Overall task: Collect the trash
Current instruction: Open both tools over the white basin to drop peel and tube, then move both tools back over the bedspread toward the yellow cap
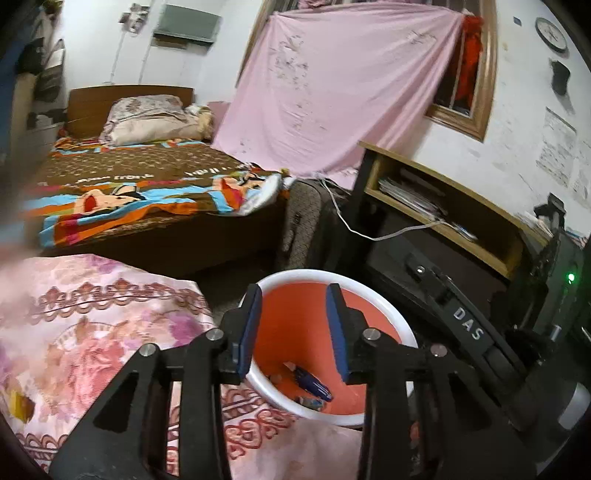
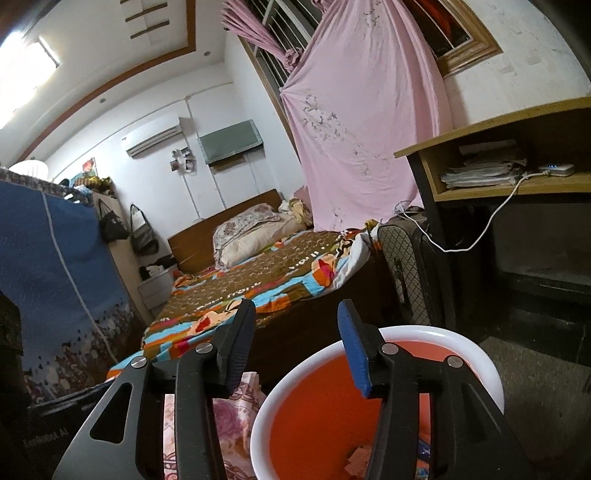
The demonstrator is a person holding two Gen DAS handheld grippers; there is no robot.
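Wrappers [image 1: 312, 384] lie in orange bin [image 1: 295, 306] beneath two open, empty hand-held grippers.

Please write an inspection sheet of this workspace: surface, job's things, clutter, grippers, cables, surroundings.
Surface: pink floral cloth beside the bin.
Job's things: orange bin with white rim holds a blue wrapper and small scraps.
Clutter: papers on the desk shelf.
Grippers: left gripper open over the bin, nothing between the fingers; right gripper open, empty, at the bin's rim.
Cables: white cable hangs from the shelf.
Surroundings: bed, pink curtain, wall clock.
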